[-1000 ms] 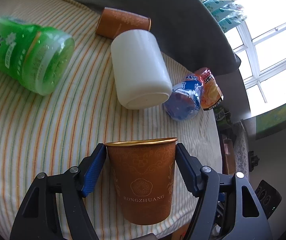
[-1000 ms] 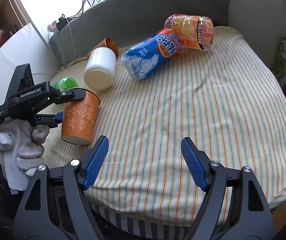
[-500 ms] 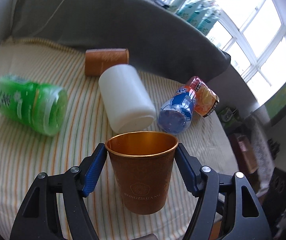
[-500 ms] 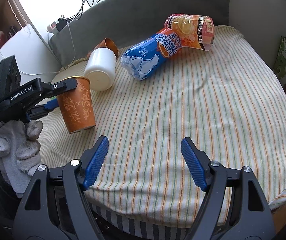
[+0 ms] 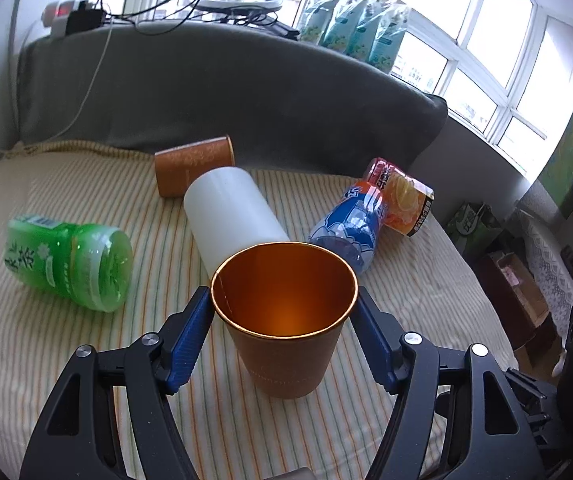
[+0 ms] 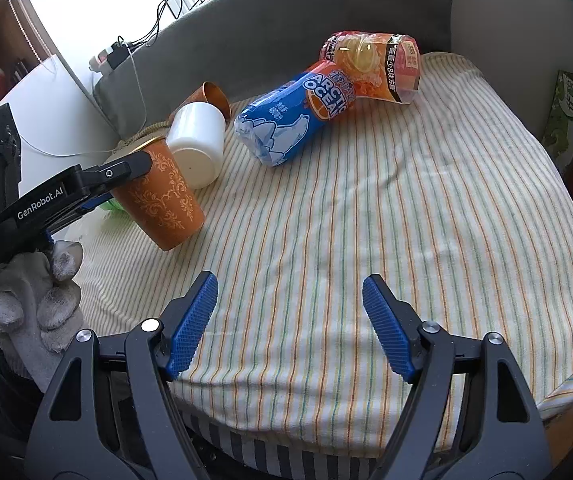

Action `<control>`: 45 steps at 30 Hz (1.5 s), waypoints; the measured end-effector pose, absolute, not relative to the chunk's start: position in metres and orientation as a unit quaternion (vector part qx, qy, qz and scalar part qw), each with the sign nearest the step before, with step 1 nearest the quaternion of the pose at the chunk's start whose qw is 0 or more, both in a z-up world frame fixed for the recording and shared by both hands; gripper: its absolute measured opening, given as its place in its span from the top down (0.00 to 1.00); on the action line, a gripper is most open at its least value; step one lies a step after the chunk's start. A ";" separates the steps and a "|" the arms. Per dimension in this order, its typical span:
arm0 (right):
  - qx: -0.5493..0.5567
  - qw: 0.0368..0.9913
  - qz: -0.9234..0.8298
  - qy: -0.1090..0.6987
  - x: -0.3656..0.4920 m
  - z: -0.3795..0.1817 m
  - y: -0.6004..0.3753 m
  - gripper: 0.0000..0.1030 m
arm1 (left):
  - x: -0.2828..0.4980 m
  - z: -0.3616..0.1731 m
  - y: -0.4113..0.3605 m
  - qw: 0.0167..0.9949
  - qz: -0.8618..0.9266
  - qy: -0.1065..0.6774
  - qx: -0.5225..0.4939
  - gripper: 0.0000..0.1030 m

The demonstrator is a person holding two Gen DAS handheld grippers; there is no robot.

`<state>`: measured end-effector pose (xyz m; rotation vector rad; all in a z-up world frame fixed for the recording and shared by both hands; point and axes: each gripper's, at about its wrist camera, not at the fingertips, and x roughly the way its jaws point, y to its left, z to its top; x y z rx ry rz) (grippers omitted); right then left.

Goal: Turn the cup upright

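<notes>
Left wrist view: the orange cup (image 5: 284, 320) sits mouth-up between the blue pads of the left tongs (image 5: 284, 332), which grasp it just below the rim. Right wrist view shows that cup (image 6: 158, 196) tilted, its base at or just above the striped surface (image 6: 406, 220); contact cannot be confirmed. Judgement: flip nearly done; levelling, setting down and release remain. Right tongs (image 6: 289, 324) are released, well apart from the cup.
</notes>
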<state>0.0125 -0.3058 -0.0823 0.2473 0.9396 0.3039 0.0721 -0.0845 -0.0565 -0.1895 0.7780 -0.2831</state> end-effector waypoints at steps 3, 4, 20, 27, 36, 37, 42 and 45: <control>0.117 0.874 0.145 0.449 0.012 -0.081 -0.305 0.24 | 0.070 -0.055 -0.086 0.914 -0.138 0.373 -0.084 0.33; 0.116 0.874 0.145 0.448 0.012 -0.081 -0.305 0.24 | 0.070 -0.054 -0.087 0.915 -0.138 0.371 -0.080 0.33; 0.120 0.877 0.139 0.444 0.009 -0.077 -0.309 0.24 | 0.051 -0.065 -0.113 0.924 -0.145 0.354 0.002 0.33; 0.122 0.879 0.140 0.440 0.006 -0.075 -0.308 0.24 | 0.043 -0.069 -0.117 0.917 -0.160 0.365 0.008 0.33; 0.120 0.882 0.142 0.433 0.002 -0.070 -0.306 0.24 | 0.038 -0.066 -0.113 0.915 -0.167 0.366 0.003 0.25; 0.121 0.883 0.142 0.431 0.002 -0.069 -0.306 0.24 | 0.037 -0.066 -0.113 0.915 -0.167 0.367 0.003 0.25; 0.121 0.890 0.142 0.416 -0.001 -0.061 -0.306 0.24 | 0.029 -0.061 -0.105 0.919 -0.162 0.360 0.002 0.25; 0.120 0.896 0.141 0.403 -0.002 -0.056 -0.305 0.24 | 0.024 -0.057 -0.097 0.922 -0.157 0.354 -0.003 0.25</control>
